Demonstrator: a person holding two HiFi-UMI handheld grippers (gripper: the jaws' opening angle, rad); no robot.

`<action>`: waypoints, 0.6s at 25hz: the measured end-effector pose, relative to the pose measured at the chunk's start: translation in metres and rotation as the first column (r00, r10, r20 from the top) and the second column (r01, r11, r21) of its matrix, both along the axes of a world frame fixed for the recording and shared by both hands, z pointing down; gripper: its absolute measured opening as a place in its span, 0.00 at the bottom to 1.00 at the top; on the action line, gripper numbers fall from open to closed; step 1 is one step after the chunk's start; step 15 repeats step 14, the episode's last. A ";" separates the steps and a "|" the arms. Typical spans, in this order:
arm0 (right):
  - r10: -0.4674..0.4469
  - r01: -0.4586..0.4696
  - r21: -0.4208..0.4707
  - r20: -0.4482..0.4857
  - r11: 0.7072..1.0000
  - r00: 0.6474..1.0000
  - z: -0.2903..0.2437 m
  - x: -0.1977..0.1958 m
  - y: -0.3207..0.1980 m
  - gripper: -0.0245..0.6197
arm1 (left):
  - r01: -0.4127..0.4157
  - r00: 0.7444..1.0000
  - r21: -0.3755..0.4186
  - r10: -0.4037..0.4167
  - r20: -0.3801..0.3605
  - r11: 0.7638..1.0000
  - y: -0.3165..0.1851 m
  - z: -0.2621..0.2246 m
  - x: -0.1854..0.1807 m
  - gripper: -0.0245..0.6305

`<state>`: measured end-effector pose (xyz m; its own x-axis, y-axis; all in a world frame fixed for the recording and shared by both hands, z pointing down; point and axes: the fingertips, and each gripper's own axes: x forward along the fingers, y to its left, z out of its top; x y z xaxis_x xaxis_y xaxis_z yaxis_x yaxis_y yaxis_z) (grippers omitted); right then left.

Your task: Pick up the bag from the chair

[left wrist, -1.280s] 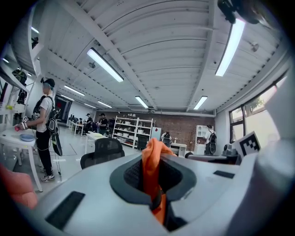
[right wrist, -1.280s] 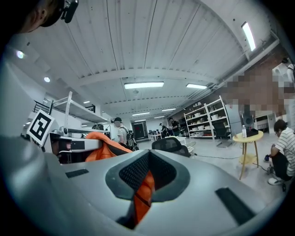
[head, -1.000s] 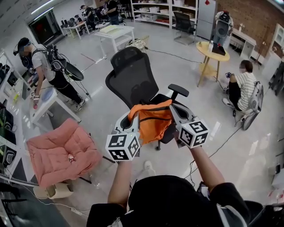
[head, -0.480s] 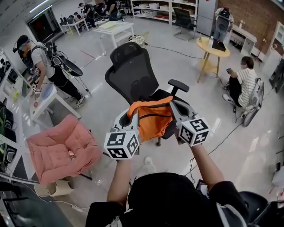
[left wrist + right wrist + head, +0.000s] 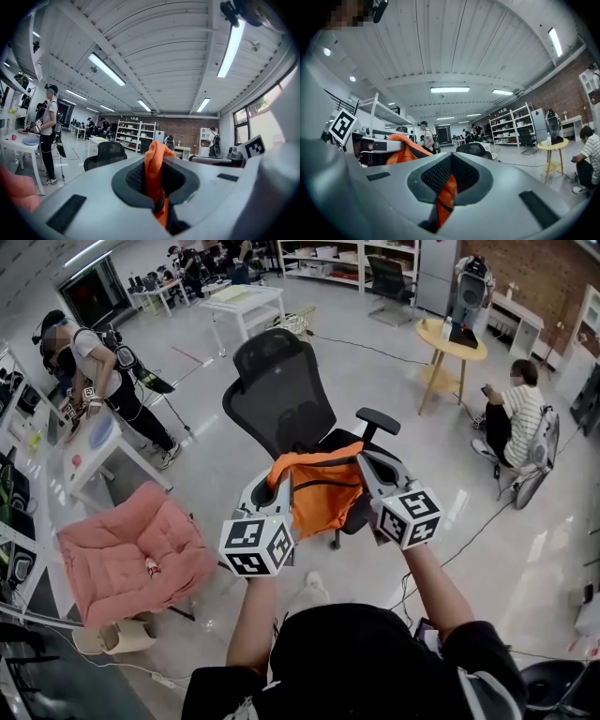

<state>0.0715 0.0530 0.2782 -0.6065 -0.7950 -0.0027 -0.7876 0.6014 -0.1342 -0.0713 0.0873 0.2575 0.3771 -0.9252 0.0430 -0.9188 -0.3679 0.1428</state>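
Only the person (image 5: 105,381) at the far left had shifted since the earlier frames, now standing closer over the small white table (image 5: 94,454). Both grippers and the bag hung where they had been.

Black-and-white square markers covered the left cube (image 5: 256,547) and the right cube (image 5: 411,517); these patterns were the only print that could be made out.

At the near left lay a pink padded cushion seat (image 5: 131,559), soft and quilted. The left gripper (image 5: 278,486) had its jaws clamped on a fold of the bag (image 5: 323,493), and its own view showed orange fabric pinched in the dark ribbed pads. The bag was orange cloth with dark straps, crumpled and slack, stretched between the two grippers. In the head view it hung in front of the black office chair (image 5: 281,395) and covered part of the seat, so contact with the seat could not be judged. The chair had a mesh back and one padded armrest showing at its right. The right gripper (image 5: 367,470) was likewise clenched on the bag's other edge, with orange cloth caught between its pads.

Farther right stood a round yellow table (image 5: 450,343) on thin legs, and beside it a person in a striped shirt (image 5: 511,423) sat low on the glossy grey floor (image 5: 525,549). White shelving (image 5: 347,263) and a brick wall (image 5: 525,277) closed the far side.
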 end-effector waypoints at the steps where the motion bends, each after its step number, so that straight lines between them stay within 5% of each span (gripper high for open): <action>1: -0.001 0.001 -0.001 -0.001 1.000 1.000 0.000 0.000 -0.001 0.04 | 0.001 1.000 0.000 -0.001 -0.003 1.000 0.000 -0.001 0.000 0.07; 15: -0.012 0.012 -0.007 -0.002 1.000 1.000 0.009 -0.001 -0.003 0.04 | -0.002 1.000 0.004 0.002 0.003 1.000 -0.003 0.006 0.003 0.07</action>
